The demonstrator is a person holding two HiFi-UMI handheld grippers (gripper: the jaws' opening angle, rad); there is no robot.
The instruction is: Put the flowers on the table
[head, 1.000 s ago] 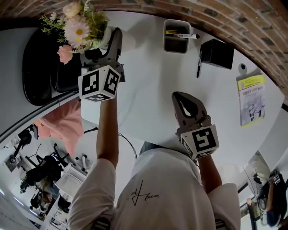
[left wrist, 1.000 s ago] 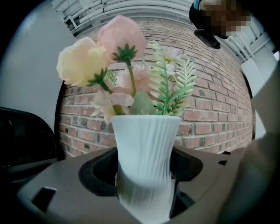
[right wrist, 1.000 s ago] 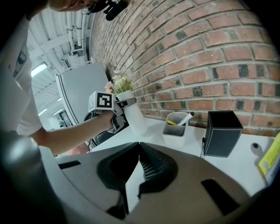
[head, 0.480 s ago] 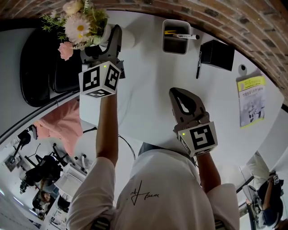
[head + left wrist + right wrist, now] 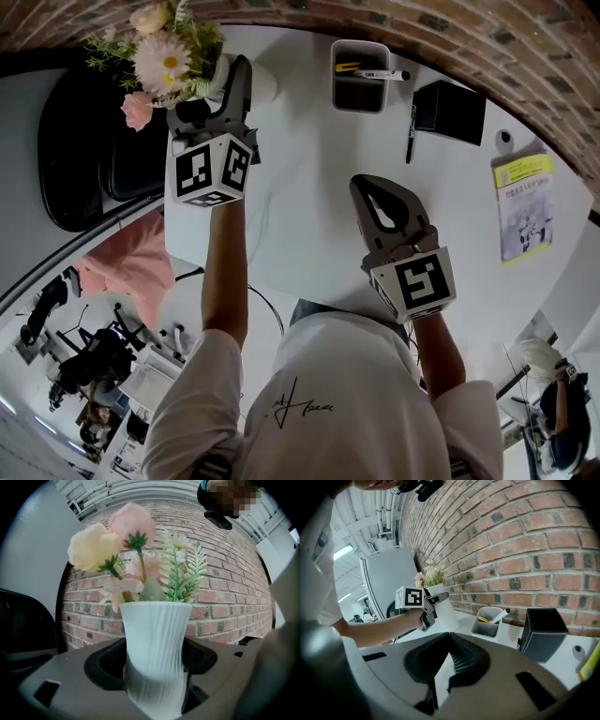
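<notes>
- Person in white T-shirt (image 5: 323,412) at the near edge, both forearms reaching out over the white table (image 5: 309,169).
- R gripper (image 5: 370,192) is closest, over the table's mid area. Jaws are together at the tips w/ nothing between, only tabletop showing behind them.
- L gripper (image 5: 225,82) is farther out at the far-left corner of the table, arm extended, marker cube facing up.
- L jaws are clamped on the white ribbed vase (image 5: 155,634), one jaw each side of its lower body. Vase stands upright in the left gripper view.
- Flowers (image 5: 161,58) are in that vase: pink and cream blooms, a daisy, green fern sprigs. They lean out past the table's left edge in the head view.
- Vase base is down near tabletop level in the right gripper view; can't tell if it touches.
- Black padded obj (image 5: 80,159) is off the table, left of the vase.
- Far side, center: gray pen holder (image 5: 485,629) w/ a marker (image 5: 382,74) lying across its top.
- Black box (image 5: 452,111) is right of the holder, w/ a pen (image 5: 411,136) flat on the table between them.
- Yellow-green leaflet (image 5: 523,208) is far right on the table.
- Brick wall (image 5: 525,541) runs behind everything.
</notes>
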